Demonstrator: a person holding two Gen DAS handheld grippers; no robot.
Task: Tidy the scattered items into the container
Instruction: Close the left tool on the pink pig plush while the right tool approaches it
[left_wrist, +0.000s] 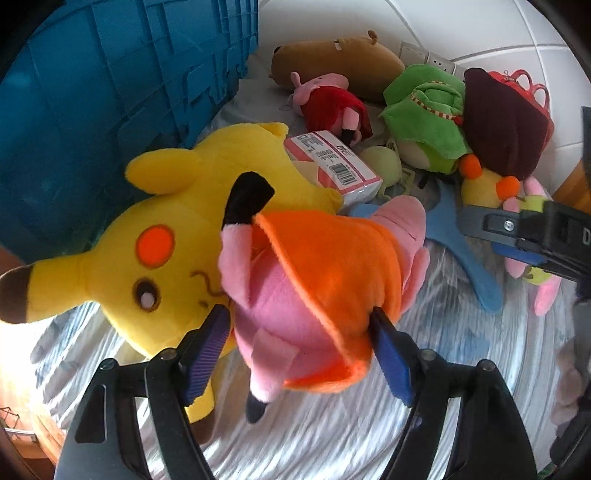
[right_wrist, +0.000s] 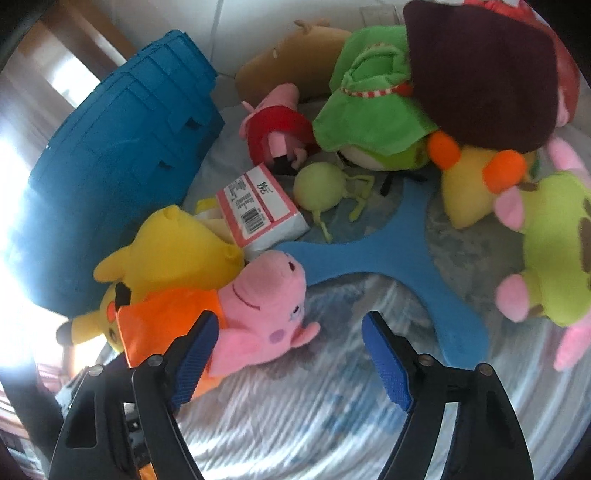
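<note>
My left gripper (left_wrist: 299, 325) has its two blue pads pressed against the sides of the pink pig toy in the orange dress (left_wrist: 314, 288), so the fingers are closed partway, as far as the soft body lets them. The pig lies against the yellow mouse toy (left_wrist: 166, 236), which sits between it and the blue crate (left_wrist: 110, 92) at the far left. My right gripper (right_wrist: 291, 358) stands wide open with nothing between the pads; its left pad is just beside the pig's dress and cheek, though I cannot tell if it touches.

Past the pig there is a crowd on the striped sheet (left_wrist: 314, 435): a pink-and-white packet (left_wrist: 336, 162) leaning on the yellow toy, a flat blue three-armed piece (right_wrist: 388, 258), a pale green ball with stringy legs (right_wrist: 319, 186), a small pig in a red dress (left_wrist: 332, 107), a long brown plush (left_wrist: 340, 59), a green plush (left_wrist: 424, 118) under a dark maroon cushion (left_wrist: 502, 122), and a yellow toy with orange pompoms (right_wrist: 476, 184).

The left camera shows the yellow toy's face and the right gripper's body at the right edge. Only the right camera shows the pig's face (right_wrist: 266, 299) and the lime-green toy with pink limbs (right_wrist: 554, 251) in full.
</note>
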